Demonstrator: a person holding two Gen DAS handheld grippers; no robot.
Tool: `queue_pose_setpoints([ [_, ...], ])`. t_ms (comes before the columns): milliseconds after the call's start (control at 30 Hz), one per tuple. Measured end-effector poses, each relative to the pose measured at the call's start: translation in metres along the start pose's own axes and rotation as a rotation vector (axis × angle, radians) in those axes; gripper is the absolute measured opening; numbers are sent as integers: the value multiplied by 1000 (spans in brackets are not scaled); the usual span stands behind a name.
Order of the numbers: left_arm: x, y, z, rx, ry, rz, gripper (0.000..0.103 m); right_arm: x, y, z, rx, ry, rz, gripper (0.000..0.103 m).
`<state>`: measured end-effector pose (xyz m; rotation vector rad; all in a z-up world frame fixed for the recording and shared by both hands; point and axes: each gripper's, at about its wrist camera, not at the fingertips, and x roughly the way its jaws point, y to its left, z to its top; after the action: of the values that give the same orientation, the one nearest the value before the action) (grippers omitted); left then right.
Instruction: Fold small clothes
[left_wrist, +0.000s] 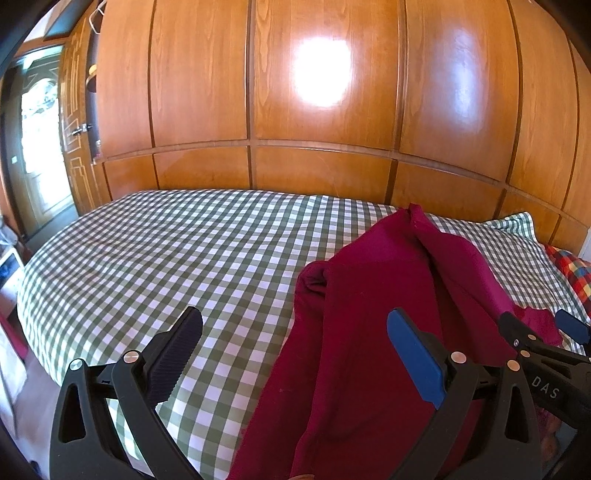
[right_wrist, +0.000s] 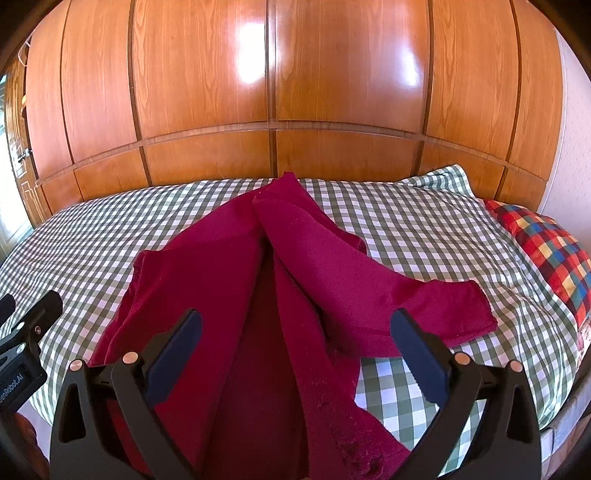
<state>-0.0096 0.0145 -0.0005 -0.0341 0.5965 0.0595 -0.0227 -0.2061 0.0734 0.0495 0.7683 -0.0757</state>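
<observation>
Left wrist view: the left gripper hangs over the bed, its fingers spread wide and pinching nothing. Between and beyond them the green-checked sheet shows at left, and a crimson garment lies draped at right, running off the bottom edge. Behind stands a wooden wardrobe. Right wrist view: the right gripper also has its fingers spread apart, empty, above the same crimson garment, which lies partly folded along the bed's middle, one sleeve reaching right. Farther right, a multicoloured checked pillow rests at the bed's edge.
</observation>
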Motion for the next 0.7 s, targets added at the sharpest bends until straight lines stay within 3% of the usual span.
queue_pose_setpoints([
  [700,8,-17,-7,61,32,-26,99,4,-22,2,39,0,-10,101],
])
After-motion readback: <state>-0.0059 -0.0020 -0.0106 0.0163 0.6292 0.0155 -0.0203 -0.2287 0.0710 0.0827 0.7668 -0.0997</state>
